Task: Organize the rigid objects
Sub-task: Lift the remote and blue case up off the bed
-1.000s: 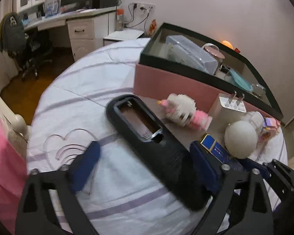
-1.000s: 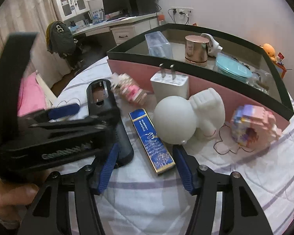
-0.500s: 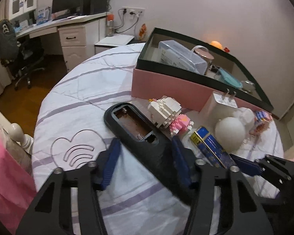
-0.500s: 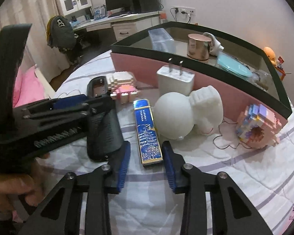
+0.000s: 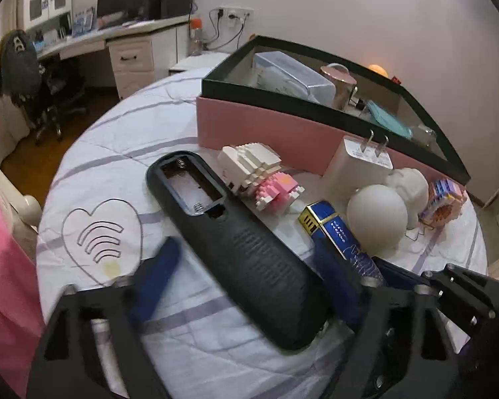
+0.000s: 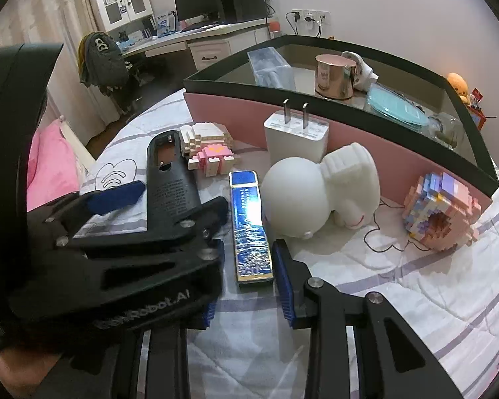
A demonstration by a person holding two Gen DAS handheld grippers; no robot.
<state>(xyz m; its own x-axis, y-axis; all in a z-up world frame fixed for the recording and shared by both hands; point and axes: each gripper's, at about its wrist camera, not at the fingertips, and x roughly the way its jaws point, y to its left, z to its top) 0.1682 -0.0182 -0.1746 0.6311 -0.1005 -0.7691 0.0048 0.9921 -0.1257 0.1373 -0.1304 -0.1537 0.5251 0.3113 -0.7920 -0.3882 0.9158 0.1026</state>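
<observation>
While the remote (image 5: 236,246) lies back-up on the bed (image 5: 116,139) between the left hand-held gripper's (image 5: 249,279) wide-open pads, the right hand-held gripper (image 6: 249,282), half open and empty, straddles the blue lighter (image 6: 249,222); side by side, they could collide or nudge the white figure (image 6: 319,189)

- Your left gripper (image 5: 246,276), which had narrowed around the black remote (image 5: 236,242) half a second ago, has spread wide again, and the remote lies between its blue pads untouched.
- Your right gripper (image 6: 248,281) has widened slightly and moved forward, so its 2 pads now flank the near end of the blue box (image 6: 249,226).
</observation>
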